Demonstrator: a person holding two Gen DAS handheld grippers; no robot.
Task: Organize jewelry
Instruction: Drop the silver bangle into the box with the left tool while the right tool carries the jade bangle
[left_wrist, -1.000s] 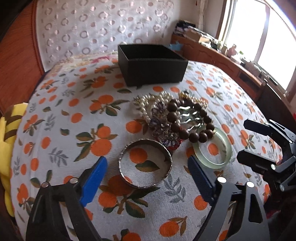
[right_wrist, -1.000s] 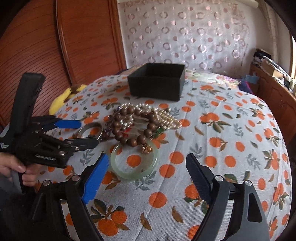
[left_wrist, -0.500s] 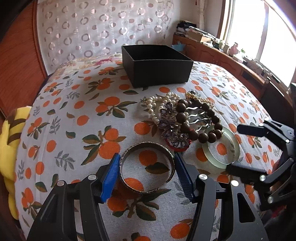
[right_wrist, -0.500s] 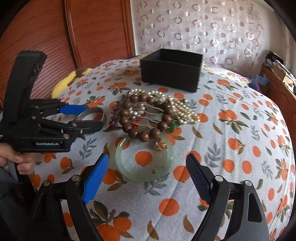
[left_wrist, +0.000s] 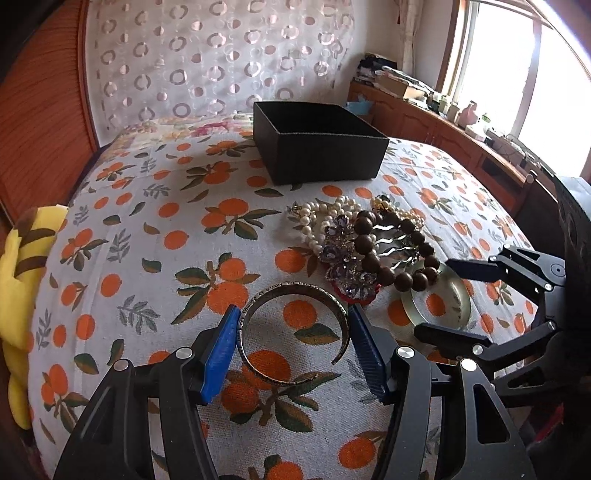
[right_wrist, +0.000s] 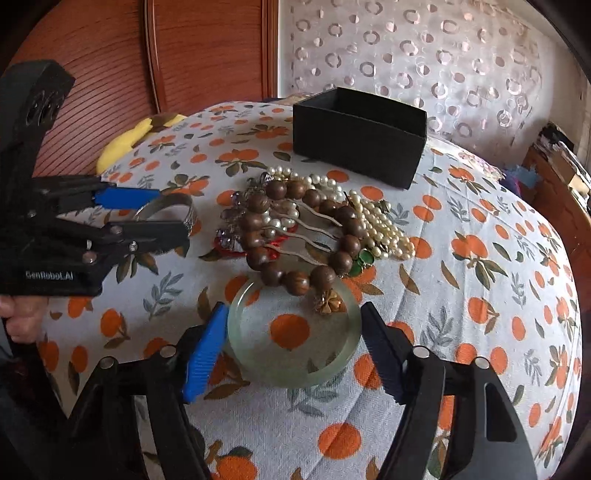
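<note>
The left gripper is clamping the silver cuff. Just beside it, the right gripper is closing round the jade bangle, jaws not yet touching; the wooden beads lying on the bangle's rim could drag along.

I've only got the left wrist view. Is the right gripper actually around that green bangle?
Observer: Yes. The right gripper straddles the green bangle. Its jaws have just been closing, and the dark pad looks just short of the rim.
Operator: Anything lying on it?
Observer: A gold charm off the wooden bead bracelet rests on its far rim.
Operator: Anything hidden behind the beads?
Observer: A small green piece, beside the pearls.
</note>
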